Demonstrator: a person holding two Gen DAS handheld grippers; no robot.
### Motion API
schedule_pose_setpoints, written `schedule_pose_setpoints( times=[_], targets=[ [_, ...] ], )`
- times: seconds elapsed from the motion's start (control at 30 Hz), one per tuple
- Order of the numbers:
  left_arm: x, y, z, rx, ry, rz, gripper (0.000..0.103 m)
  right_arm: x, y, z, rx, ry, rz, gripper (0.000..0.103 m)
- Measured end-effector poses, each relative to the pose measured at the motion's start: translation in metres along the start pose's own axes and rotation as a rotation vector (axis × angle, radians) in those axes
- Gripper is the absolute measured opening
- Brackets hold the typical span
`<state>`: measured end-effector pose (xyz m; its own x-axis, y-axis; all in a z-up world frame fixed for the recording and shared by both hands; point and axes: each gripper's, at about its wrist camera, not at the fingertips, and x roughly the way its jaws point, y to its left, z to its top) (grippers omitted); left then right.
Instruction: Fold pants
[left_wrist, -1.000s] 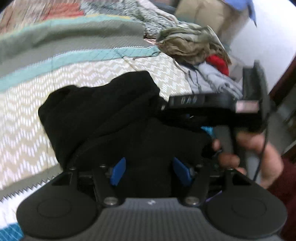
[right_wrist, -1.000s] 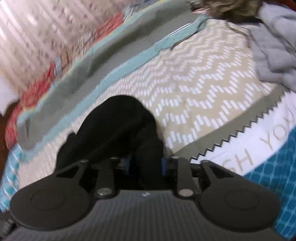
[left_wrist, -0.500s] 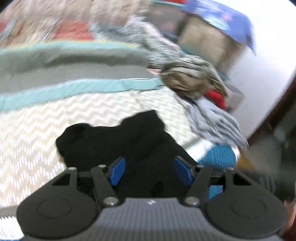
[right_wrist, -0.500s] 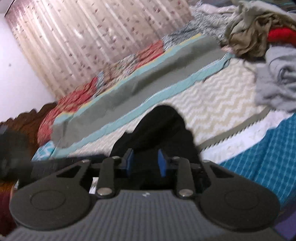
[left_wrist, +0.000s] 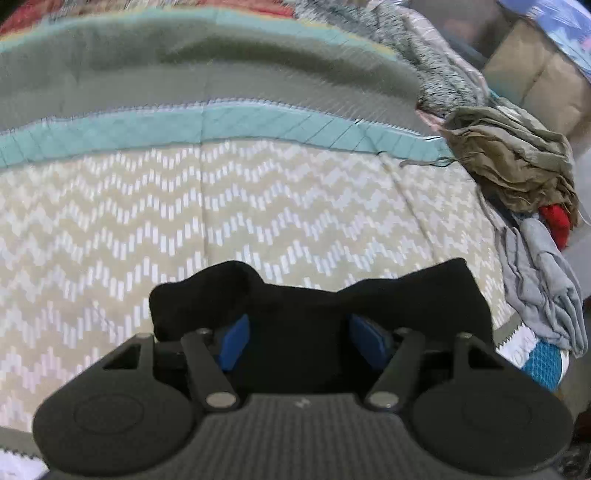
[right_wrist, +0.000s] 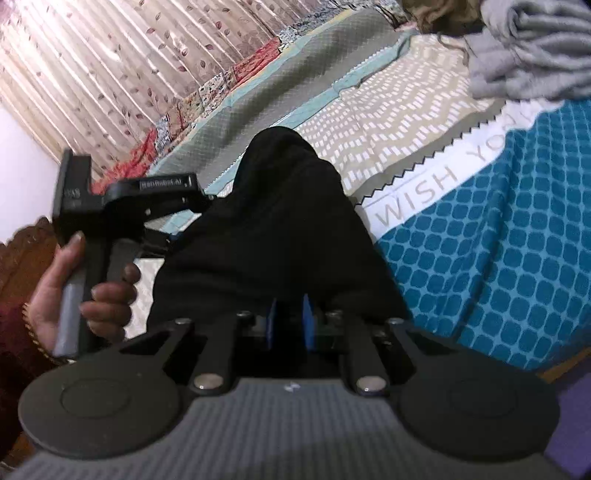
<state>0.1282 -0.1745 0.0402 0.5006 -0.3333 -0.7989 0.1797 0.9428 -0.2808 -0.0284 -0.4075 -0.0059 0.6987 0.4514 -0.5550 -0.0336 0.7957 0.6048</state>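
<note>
The black pants (left_wrist: 406, 295) lie bunched on the chevron bedspread (left_wrist: 184, 221), low in the left wrist view. My left gripper (left_wrist: 301, 332) is shut on a thick fold of them, and black cloth fills the space between its blue pads (left_wrist: 236, 343). In the right wrist view the pants (right_wrist: 280, 206) rise in a dark mound straight ahead. My right gripper (right_wrist: 290, 325) has its jaws closing to a narrow gap with black cloth pinched between the pads. A person's hand (right_wrist: 74, 288) grips the left tool's handle at the left of that view.
A heap of olive, red and grey clothes (left_wrist: 517, 170) sits at the bed's right side, with a cardboard box (left_wrist: 535, 81) behind it. A grey garment (right_wrist: 524, 44) lies top right in the right wrist view. The blue-patterned bed edge (right_wrist: 498, 221) drops off at right; a curtain (right_wrist: 110, 55) hangs behind.
The right jaws have narrowed onto the cloth. The left gripper swung away with its fold, so the right tool and hand left its view. The left tool has come into the right view.
</note>
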Motion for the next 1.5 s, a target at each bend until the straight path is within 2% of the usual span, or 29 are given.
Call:
schedule_pose_setpoints(
  times=[0.13,0.2,0.27,0.43,0.7,1.03,1.33,1.5],
  targets=[
    [-0.044,-0.003,-0.007,0.025,-0.060,-0.048,0.062,-0.011,0.005,0.005,0.044,-0.030,0.013,0.023],
    [-0.065,-0.002,-0.013,0.036,-0.083,-0.065,0.062,-0.026,0.016,0.004,0.036,-0.076,0.032,0.031],
    [-0.078,-0.002,-0.020,0.062,-0.095,-0.050,0.062,-0.039,0.028,0.004,0.000,-0.106,0.031,0.041],
    [-0.106,-0.002,-0.053,0.119,-0.099,0.008,0.063,-0.048,0.046,-0.004,-0.008,-0.100,-0.011,0.041],
    [-0.119,0.011,-0.095,0.097,-0.055,0.042,0.063,-0.051,0.073,-0.024,-0.032,-0.104,-0.122,0.042],
    [-0.130,0.001,-0.120,0.163,-0.075,0.064,0.063,-0.059,0.078,-0.037,0.002,-0.117,-0.191,0.043],
    [-0.140,-0.002,-0.130,0.190,-0.100,0.092,0.064,-0.064,0.076,-0.044,0.041,-0.131,-0.223,0.044],
    [-0.145,-0.003,-0.133,0.196,-0.120,0.109,0.080,-0.067,0.079,-0.046,0.042,-0.143,-0.228,0.047]
  ],
)
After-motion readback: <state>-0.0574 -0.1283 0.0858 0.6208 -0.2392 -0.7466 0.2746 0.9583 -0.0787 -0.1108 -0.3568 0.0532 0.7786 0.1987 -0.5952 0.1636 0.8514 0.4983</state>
